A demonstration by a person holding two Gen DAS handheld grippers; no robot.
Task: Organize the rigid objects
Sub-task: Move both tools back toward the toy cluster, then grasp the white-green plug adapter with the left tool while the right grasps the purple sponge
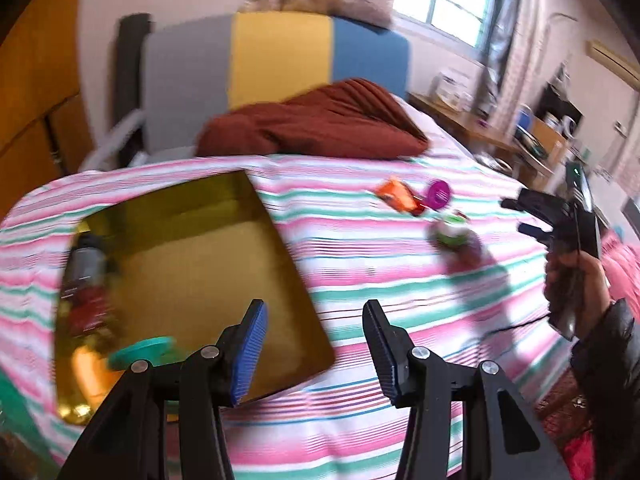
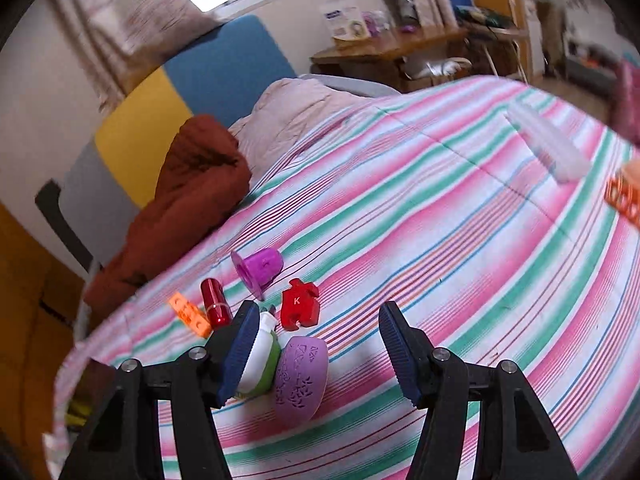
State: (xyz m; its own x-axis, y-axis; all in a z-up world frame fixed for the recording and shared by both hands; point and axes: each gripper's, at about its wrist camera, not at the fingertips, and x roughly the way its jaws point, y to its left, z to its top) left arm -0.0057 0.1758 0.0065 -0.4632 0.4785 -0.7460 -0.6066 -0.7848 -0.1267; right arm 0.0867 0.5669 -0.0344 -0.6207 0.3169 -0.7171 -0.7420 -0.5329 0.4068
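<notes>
A gold tray lies on the striped bed and holds a grey bottle, a teal disc and other blurred items. My left gripper hovers open over the tray's right edge, with nothing between its fingers. Loose on the bedspread are a purple cup, a red puzzle piece, a red cylinder, an orange block, a white and green container and a purple patterned shell. My right gripper is open above them. The shell lies partly between its fingers, untouched.
A rust-red blanket is heaped near the grey, yellow and blue headboard. A clear plastic piece and an orange item lie at the bed's right side. A cluttered wooden desk stands beyond the bed.
</notes>
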